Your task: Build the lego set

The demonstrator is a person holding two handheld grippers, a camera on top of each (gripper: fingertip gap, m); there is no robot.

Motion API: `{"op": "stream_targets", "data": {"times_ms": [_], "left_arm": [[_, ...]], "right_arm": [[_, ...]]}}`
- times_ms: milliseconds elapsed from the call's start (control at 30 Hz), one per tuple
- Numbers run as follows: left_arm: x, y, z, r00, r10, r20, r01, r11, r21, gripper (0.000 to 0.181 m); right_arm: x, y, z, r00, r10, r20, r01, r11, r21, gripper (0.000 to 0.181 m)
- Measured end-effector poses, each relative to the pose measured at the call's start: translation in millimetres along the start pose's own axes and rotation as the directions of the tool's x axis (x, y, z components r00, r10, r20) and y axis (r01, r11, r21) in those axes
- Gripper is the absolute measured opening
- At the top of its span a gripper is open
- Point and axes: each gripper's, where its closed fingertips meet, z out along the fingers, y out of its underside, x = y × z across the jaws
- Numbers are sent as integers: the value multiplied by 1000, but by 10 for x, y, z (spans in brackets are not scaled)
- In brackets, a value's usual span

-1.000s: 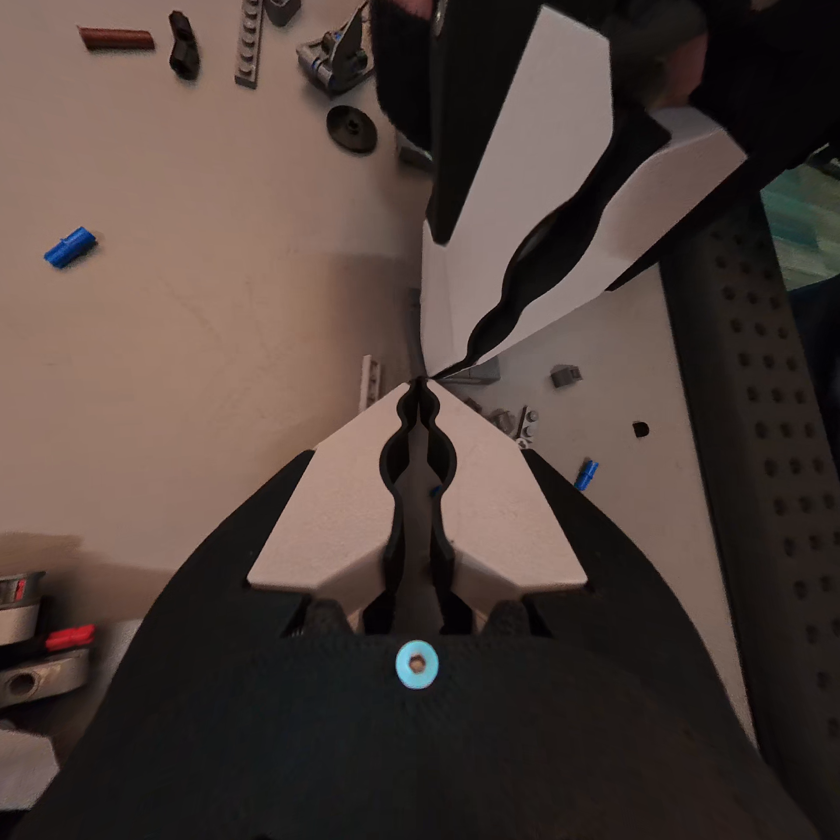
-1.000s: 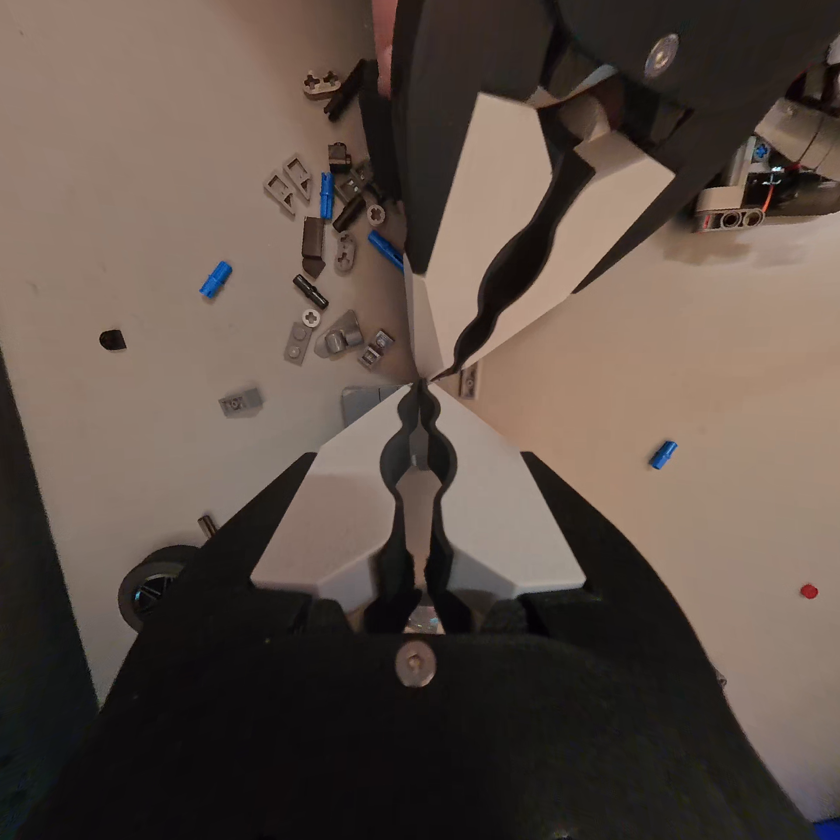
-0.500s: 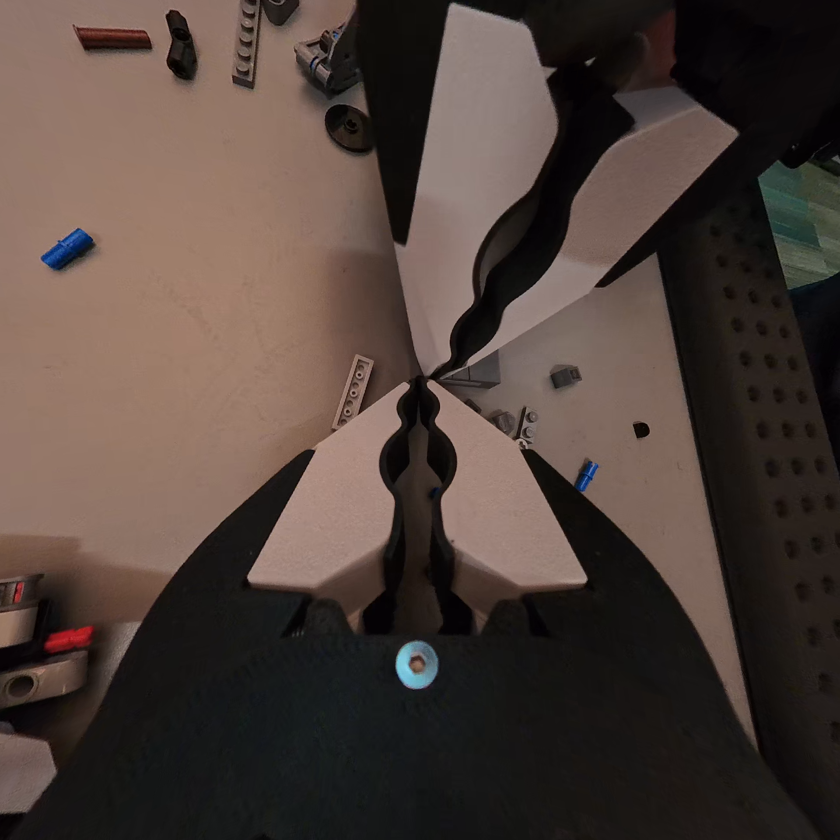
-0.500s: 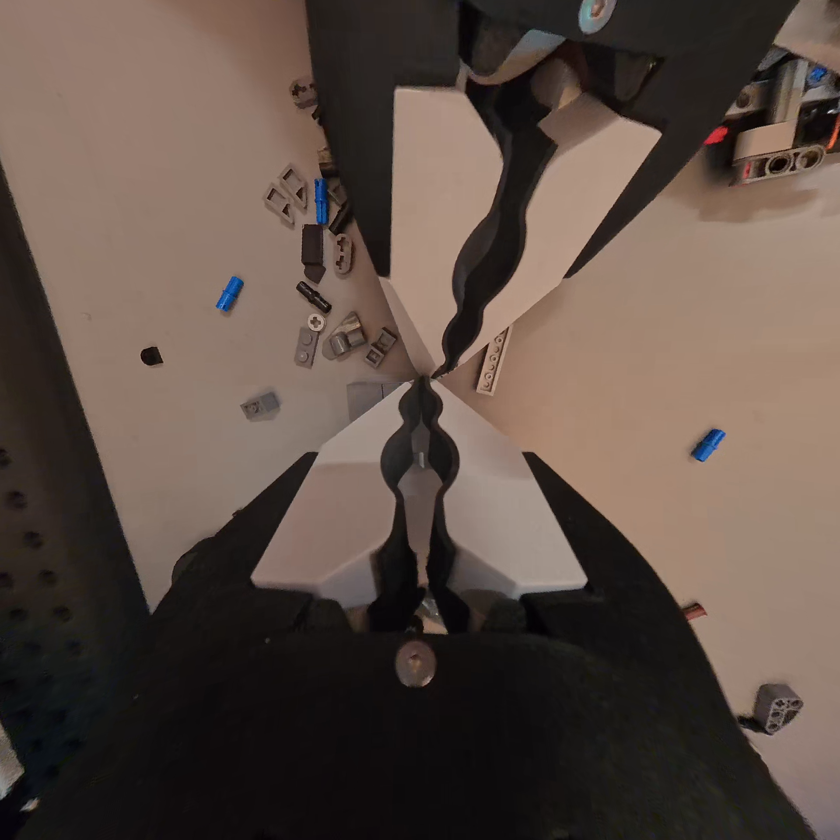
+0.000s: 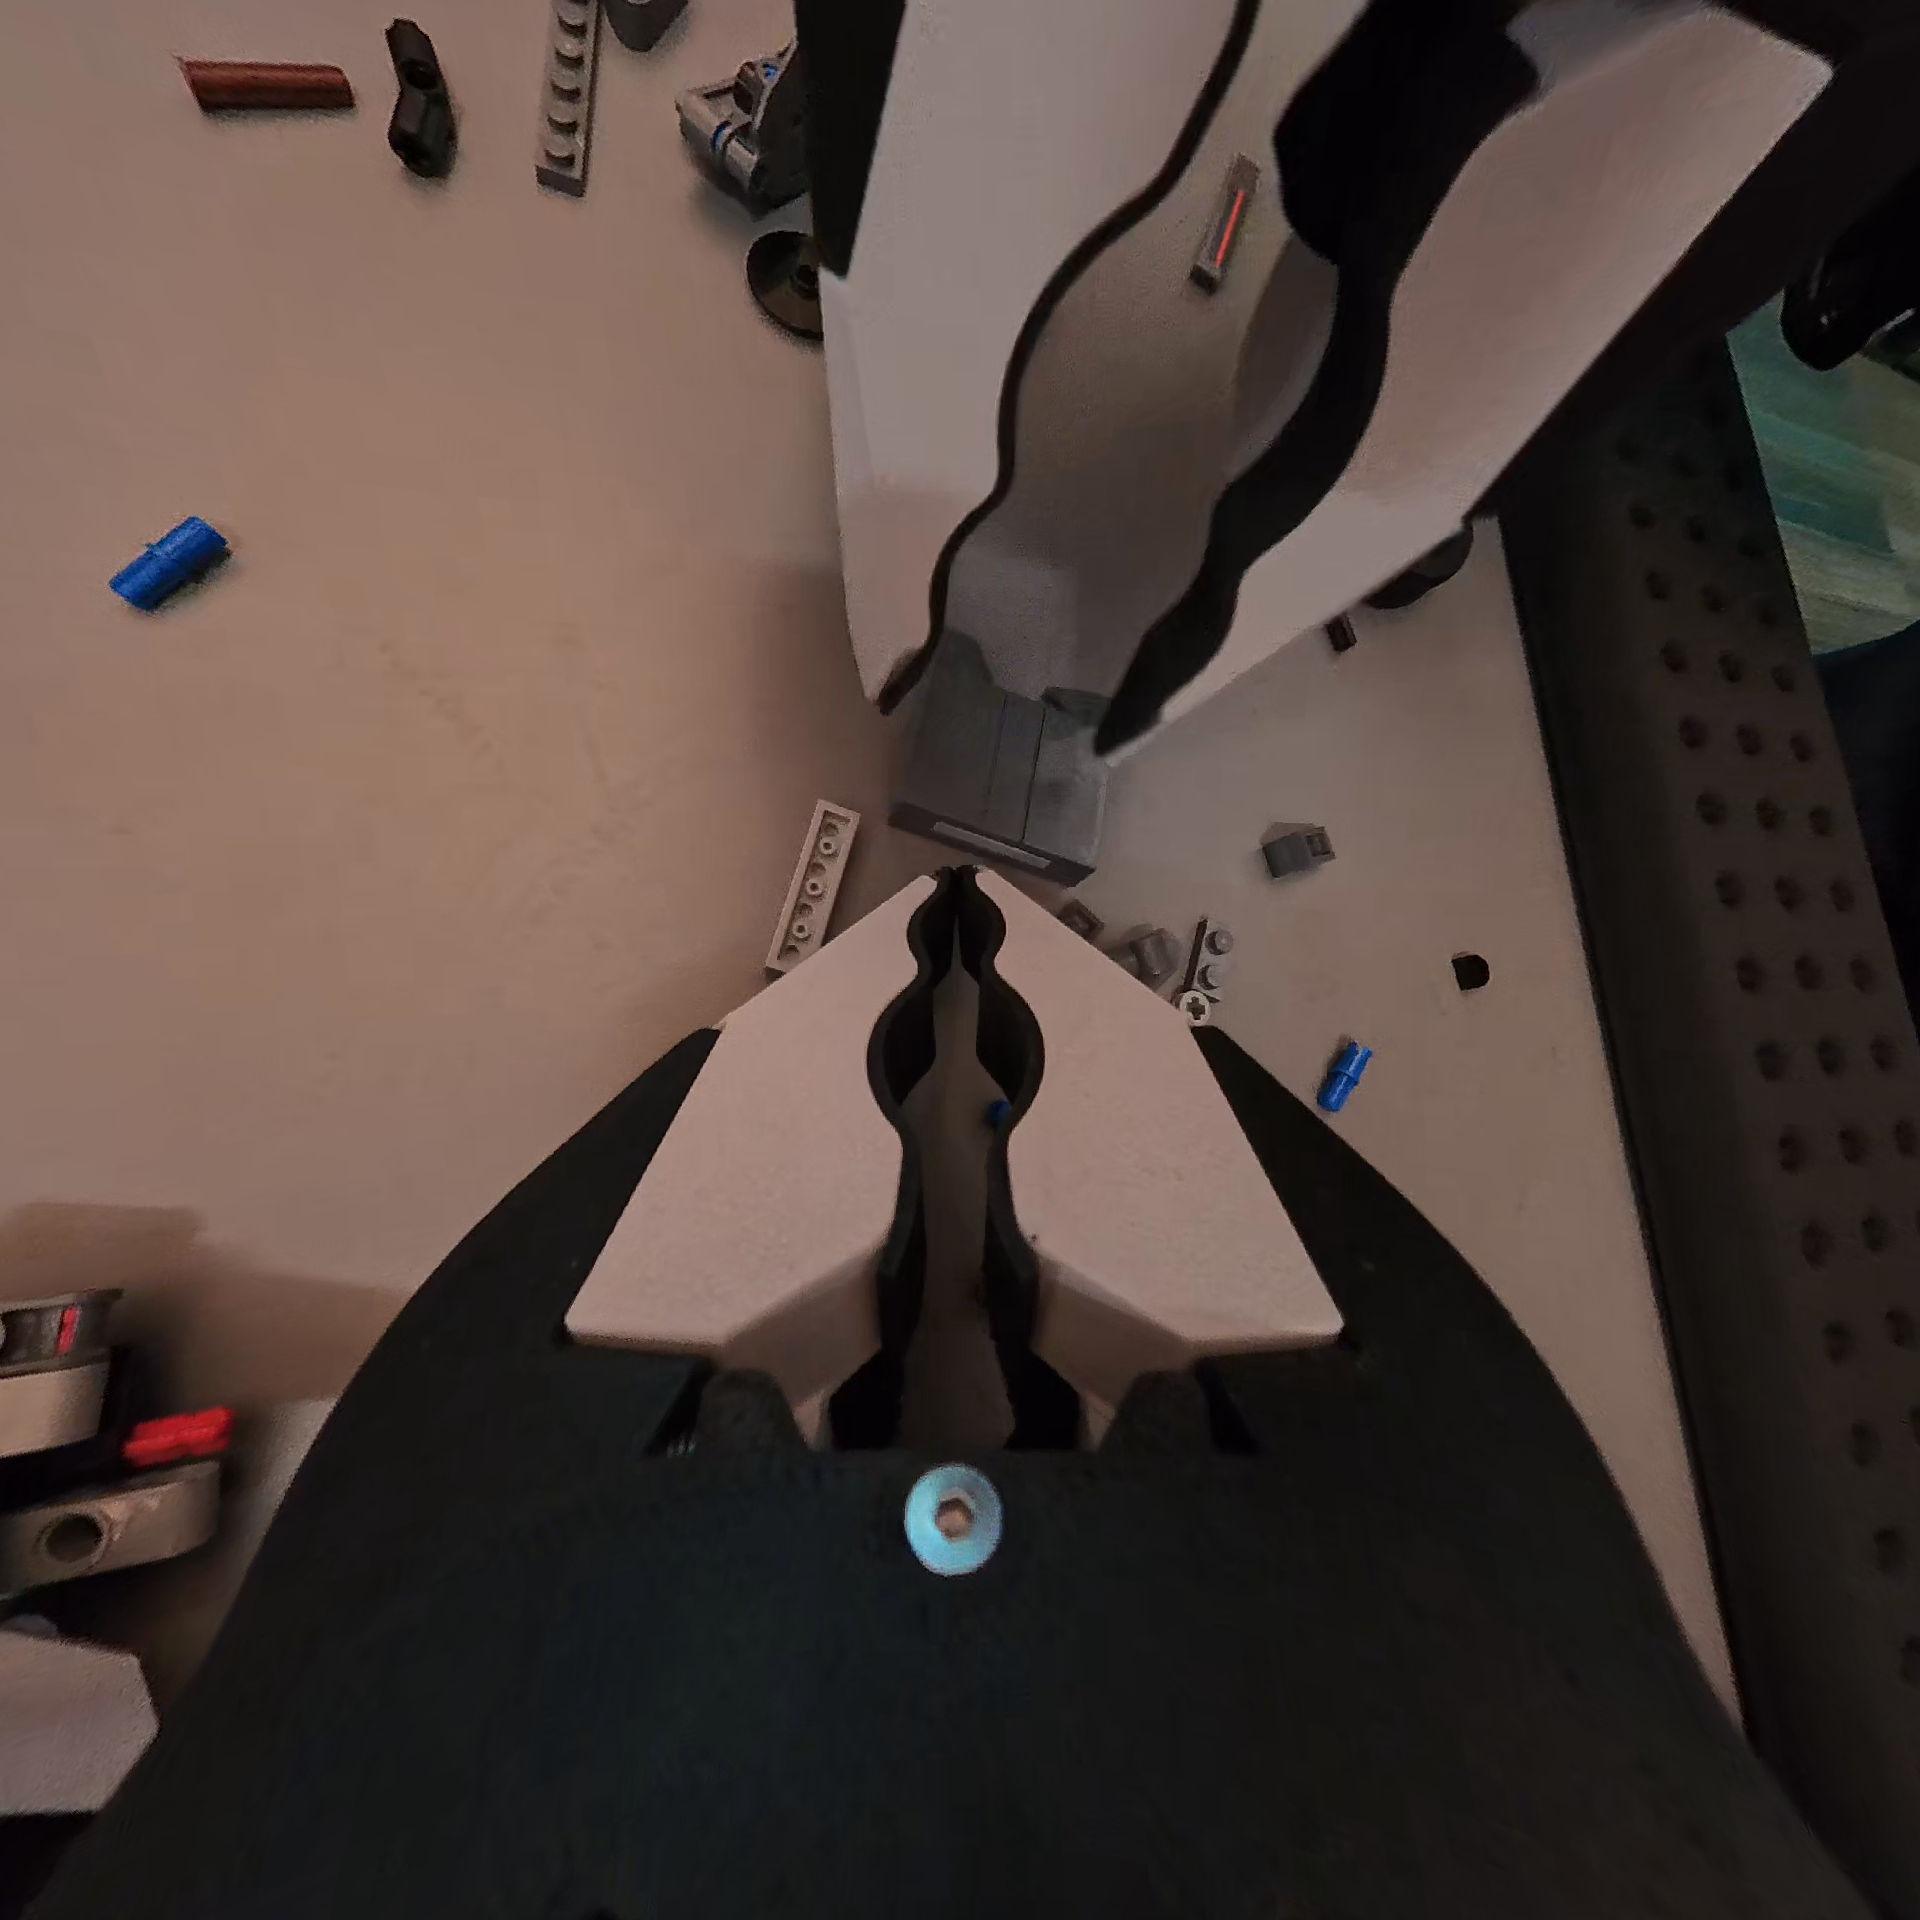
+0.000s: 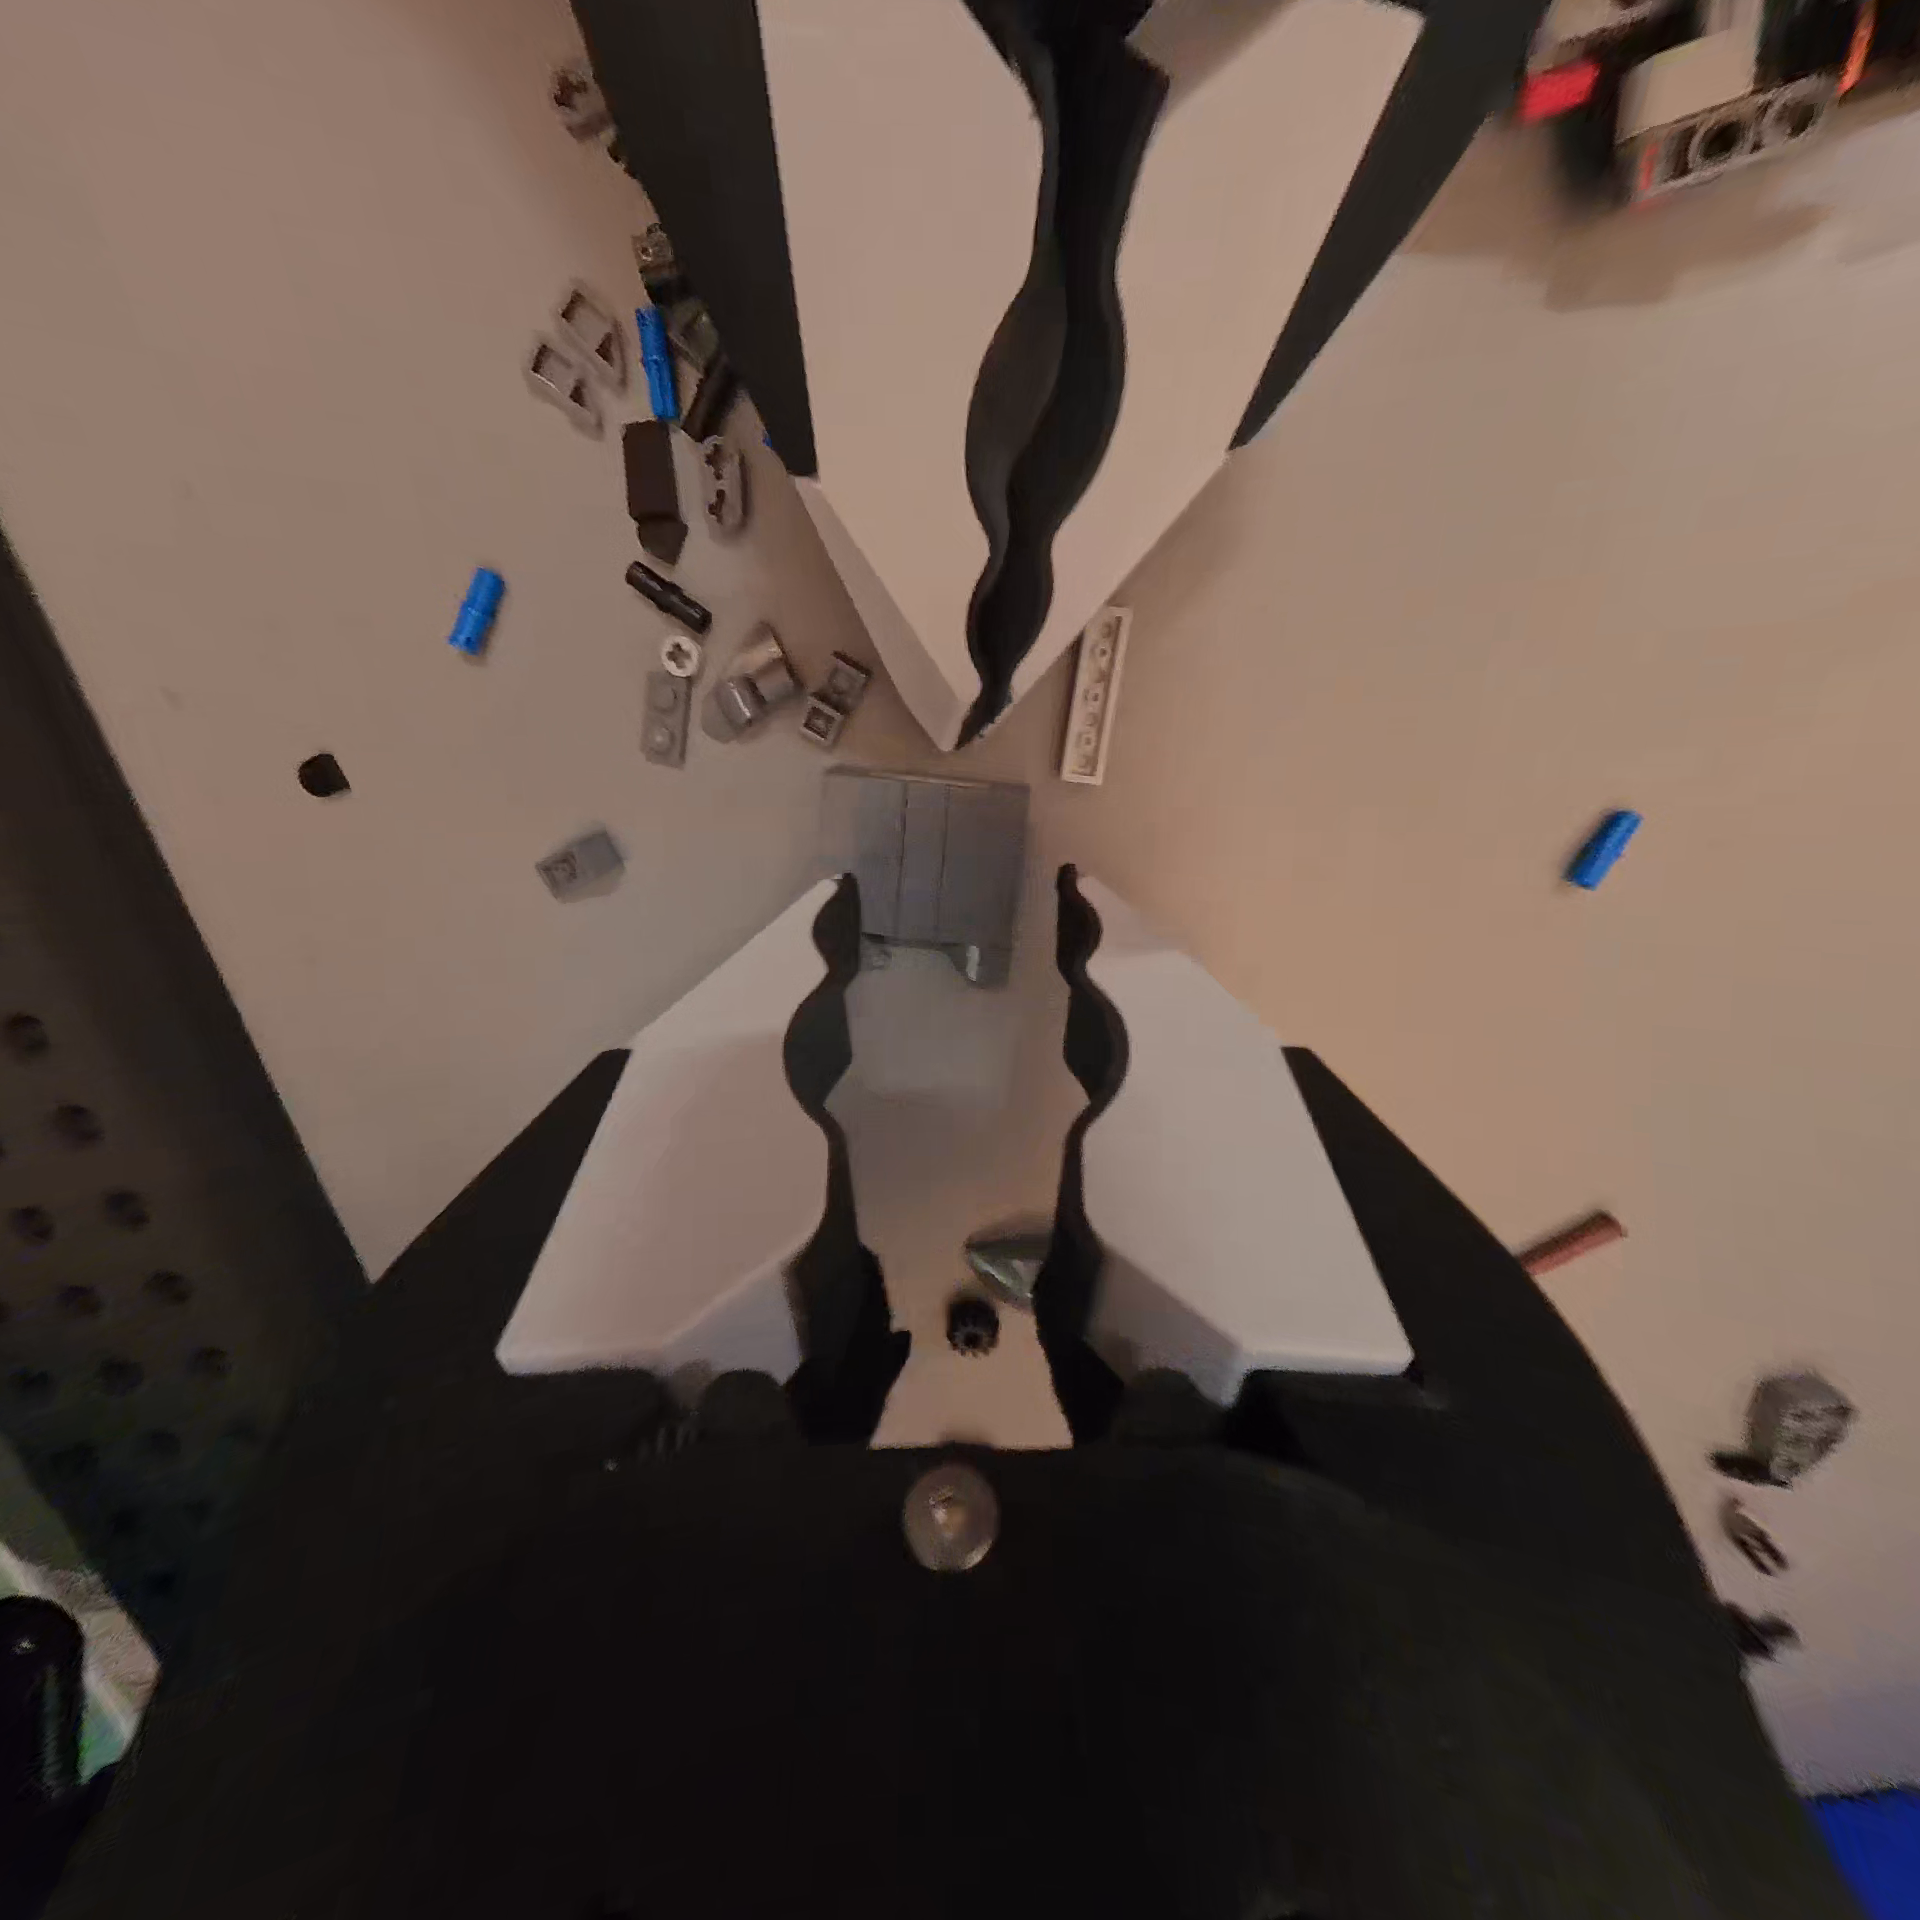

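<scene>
Right wrist view: flat dark-grey lego assembly [image 6: 925,852] (three joined panels) between spread right gripper [image 6: 956,883].

A sloped block [image 6: 925,862] is set on the desk [image 6: 1351,727] between the facing tongs, a studded plate [image 6: 1096,696] just beside it, small parts [image 6: 727,686] scattered opposite.

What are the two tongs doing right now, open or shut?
Left tongs: shut, holding nothing that shows.
Right tongs: open, one finger on each side of the dark grey lego block, not clamped on it.
</scene>
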Motion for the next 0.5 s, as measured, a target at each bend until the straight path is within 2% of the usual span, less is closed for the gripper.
{"op": "stream_targets", "data": {"times_ms": [133, 200, 267, 433, 500], "left_arm": [[-16, 0, -12, 1000, 0, 8, 0, 1000, 7, 0], [-15, -10, -20, 1000, -7, 3, 6, 1000, 16, 0], [-31, -19, -23, 1000, -10, 10, 10, 1000, 22, 0], [-53, -58, -68, 1000, -22, 18, 21, 999, 47, 0], [-74, -96, -118, 999, -35, 22, 33, 996, 78, 2]], "right_arm": [[-25, 53, 126, 999, 23, -24, -24, 999, -43, 60], [-6, 55, 130, 998, -2, -58, 0, 999, -48, 54], [-17, 42, 128, 997, -32, -65, 30, 999, -36, 39], [-30, 11, 86, 996, -55, -71, 59, 997, 45, 39], [25, -36, -12, 990, -73, -120, 85, 991, 100, 39]]}}
